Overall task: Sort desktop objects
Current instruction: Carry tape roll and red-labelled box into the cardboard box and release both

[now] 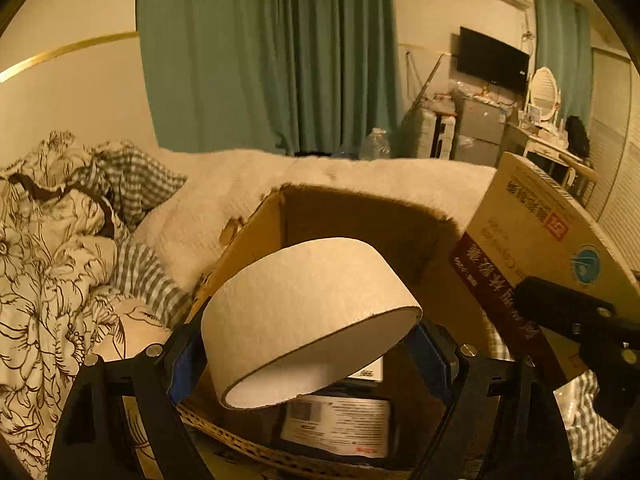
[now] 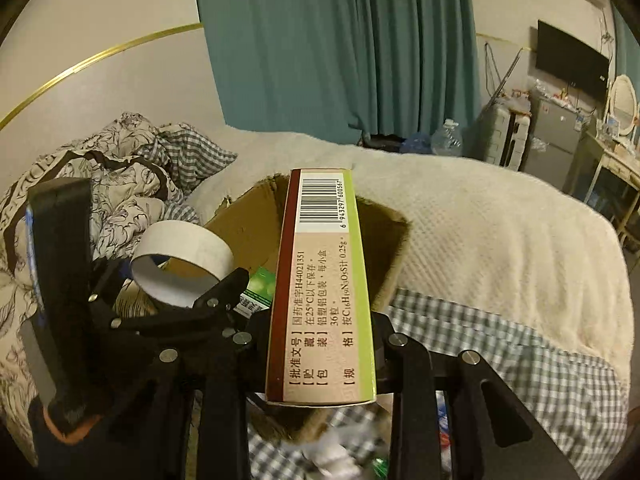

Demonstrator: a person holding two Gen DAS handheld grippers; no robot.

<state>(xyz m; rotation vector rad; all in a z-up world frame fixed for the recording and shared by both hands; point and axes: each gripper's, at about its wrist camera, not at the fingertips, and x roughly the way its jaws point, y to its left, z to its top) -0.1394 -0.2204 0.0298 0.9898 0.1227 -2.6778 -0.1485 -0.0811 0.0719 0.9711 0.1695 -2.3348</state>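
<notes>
My left gripper (image 1: 310, 356) is shut on a white cardboard tape ring (image 1: 308, 312) and holds it over an open cardboard box (image 1: 256, 236) on the bed. The ring (image 2: 182, 268) and the left gripper (image 2: 168, 304) also show in the right wrist view. My right gripper (image 2: 320, 344) is shut on a long medicine box (image 2: 320, 288) with a barcode, held above the cardboard box (image 2: 248, 224). The medicine box (image 1: 544, 232) shows at the right of the left wrist view. A labelled package (image 1: 340, 424) lies inside the cardboard box.
The box sits on a bed with a white blanket (image 2: 480, 216), a checked sheet (image 2: 500, 352) and a rumpled floral quilt (image 1: 48, 264). Green curtains (image 2: 340, 48) hang behind. A water bottle (image 2: 446, 138), a TV (image 2: 572, 60) and a dressing table (image 1: 552, 136) stand at the far right.
</notes>
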